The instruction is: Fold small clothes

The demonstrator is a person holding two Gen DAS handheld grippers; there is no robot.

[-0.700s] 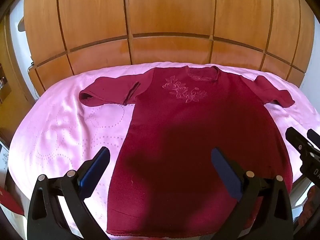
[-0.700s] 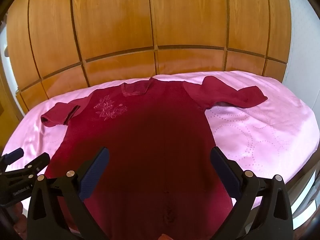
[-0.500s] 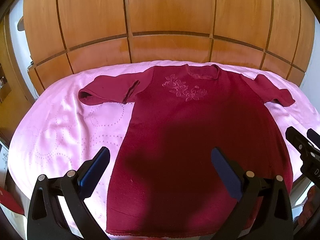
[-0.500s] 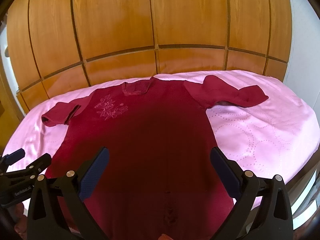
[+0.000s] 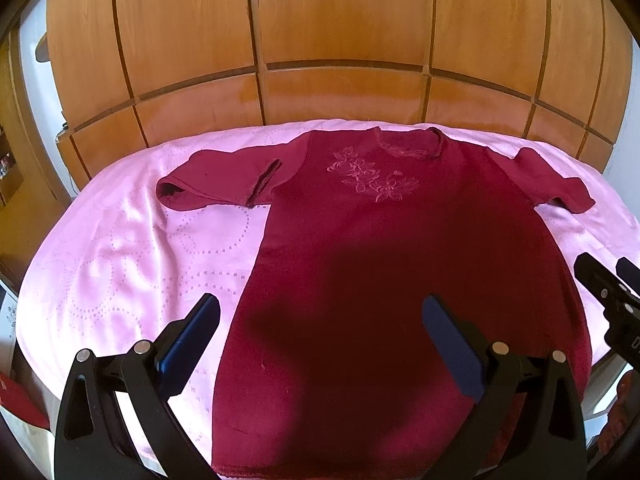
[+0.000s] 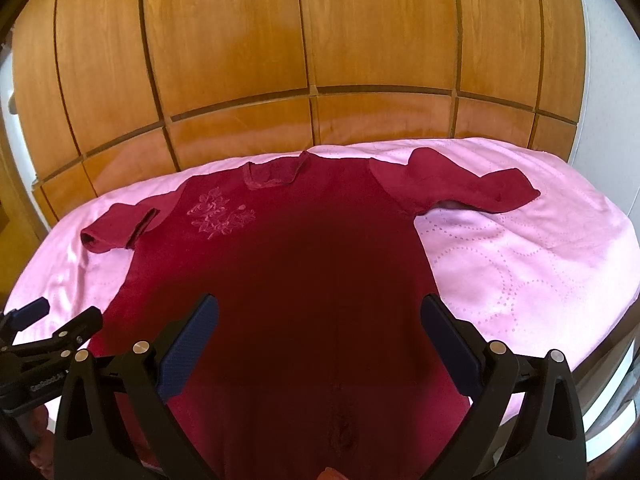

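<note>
A dark red long-sleeved garment point(image 5: 400, 260) with pink flower embroidery on the chest lies flat and face up on a pink cloth, collar far, hem near. It also shows in the right wrist view point(image 6: 288, 280). Both sleeves are spread out to the sides. My left gripper point(image 5: 320, 332) is open and empty, above the hem's left half. My right gripper point(image 6: 320, 332) is open and empty, above the hem's right half. Each gripper shows at the edge of the other's view.
The pink cloth point(image 5: 120, 260) covers a table that ends just beyond the garment. A wooden panelled wardrobe point(image 5: 340, 40) stands close behind it. A white wall point(image 6: 608, 60) is at the right.
Both grippers have drifted slightly; the garment sits marginally lower in the views. Nothing was grasped or moved.
</note>
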